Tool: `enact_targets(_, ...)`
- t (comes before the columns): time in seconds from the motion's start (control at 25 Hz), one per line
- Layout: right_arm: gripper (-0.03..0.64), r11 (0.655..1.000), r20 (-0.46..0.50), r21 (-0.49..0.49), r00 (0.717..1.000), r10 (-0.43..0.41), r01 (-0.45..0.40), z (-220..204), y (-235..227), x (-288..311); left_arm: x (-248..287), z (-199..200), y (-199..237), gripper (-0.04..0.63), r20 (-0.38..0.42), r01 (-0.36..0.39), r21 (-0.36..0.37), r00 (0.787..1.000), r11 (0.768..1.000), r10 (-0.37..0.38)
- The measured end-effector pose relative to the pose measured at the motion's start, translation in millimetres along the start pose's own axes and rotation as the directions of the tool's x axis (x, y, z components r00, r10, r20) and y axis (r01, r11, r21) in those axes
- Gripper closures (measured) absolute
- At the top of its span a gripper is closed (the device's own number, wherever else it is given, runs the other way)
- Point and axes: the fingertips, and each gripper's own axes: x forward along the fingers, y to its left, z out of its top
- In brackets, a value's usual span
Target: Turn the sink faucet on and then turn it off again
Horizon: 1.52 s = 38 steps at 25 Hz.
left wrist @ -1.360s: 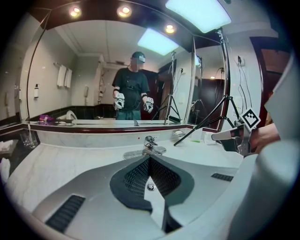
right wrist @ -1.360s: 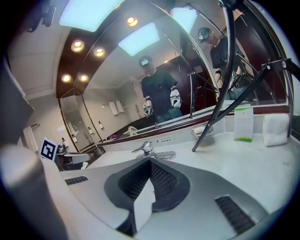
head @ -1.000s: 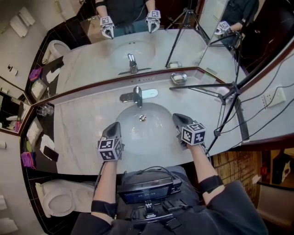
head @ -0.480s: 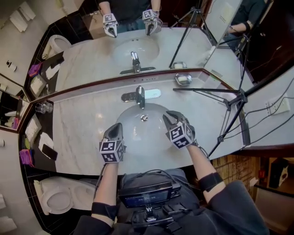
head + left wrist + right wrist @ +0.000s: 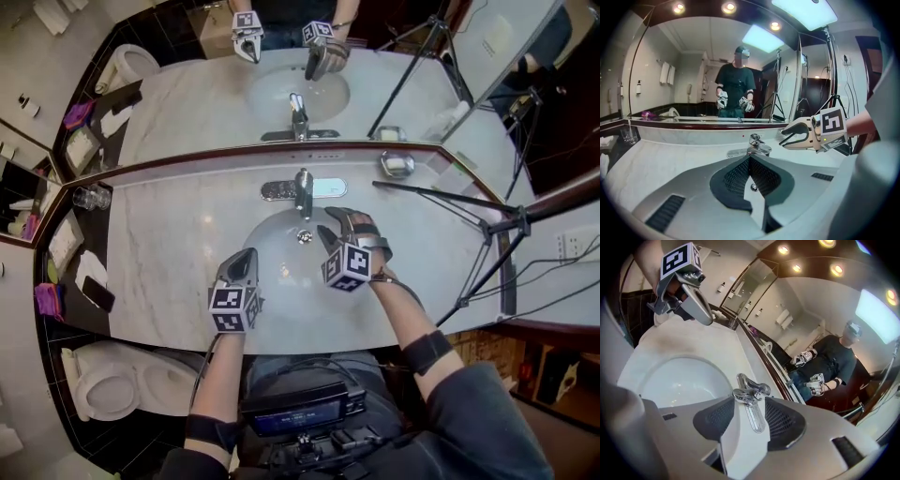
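The chrome faucet [image 5: 303,192] stands at the back of the white sink basin [image 5: 272,272]; no water is seen running. My right gripper [image 5: 336,223] hovers over the basin's right side, rolled onto its side and pointing at the faucet. Its jaws have just been opening and stand open with nothing gripped. In the right gripper view the faucet [image 5: 750,391] shows in the gap ahead of the right gripper [image 5: 745,416], a short way off. My left gripper [image 5: 246,255] stays shut and empty at the basin's front left. In the left gripper view, the left gripper [image 5: 751,161] faces the faucet [image 5: 757,145].
A marble counter [image 5: 178,244] surrounds the basin, with a mirror behind it. A soap dish [image 5: 397,164] sits at the back right, beside a tripod [image 5: 450,202]. Drinking glasses [image 5: 89,197] and a phone [image 5: 97,292] lie at the left. A toilet [image 5: 103,389] stands lower left.
My right gripper has moved left and forward over the basin toward the faucet, rolled onto its side and opened its jaws. The left gripper has hardly moved.
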Motion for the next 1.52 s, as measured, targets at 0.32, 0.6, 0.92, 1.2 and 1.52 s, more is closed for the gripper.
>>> enact_targets(0.32,0.387,0.987,-0.014,-0.158,1.000,0.012,-0.014,18.8,-4.9,47.1,4.2,-9.5,4.8,0.592,-0.019,-0.009,-0.014,1.000,1.000,0.009)
enact_targets(0.6,0.388,0.971,-0.028,-0.236,0.999,0.023,-0.029,21.8,0.2,77.8,5.3,-15.8,16.3,0.591,-0.030,-0.022,-0.025,0.999,0.999,0.022)
enact_targets(0.92,0.382,0.951,-0.057,-0.307,0.998,0.025,-0.041,26.2,-3.7,97.6,5.9,-18.2,26.6,0.591,-0.040,-0.037,-0.038,0.999,0.999,0.036)
enact_targets(1.2,0.380,0.968,-0.042,-0.244,0.998,0.048,-0.057,35.3,-12.3,96.2,7.0,-21.4,30.8,0.591,-0.045,-0.035,-0.044,0.998,0.998,0.033)
enact_targets(1.52,0.380,0.983,-0.028,-0.168,0.997,0.065,-0.069,39.0,-23.1,94.5,7.8,-23.2,30.6,0.591,-0.047,-0.035,-0.047,0.998,0.998,0.033)
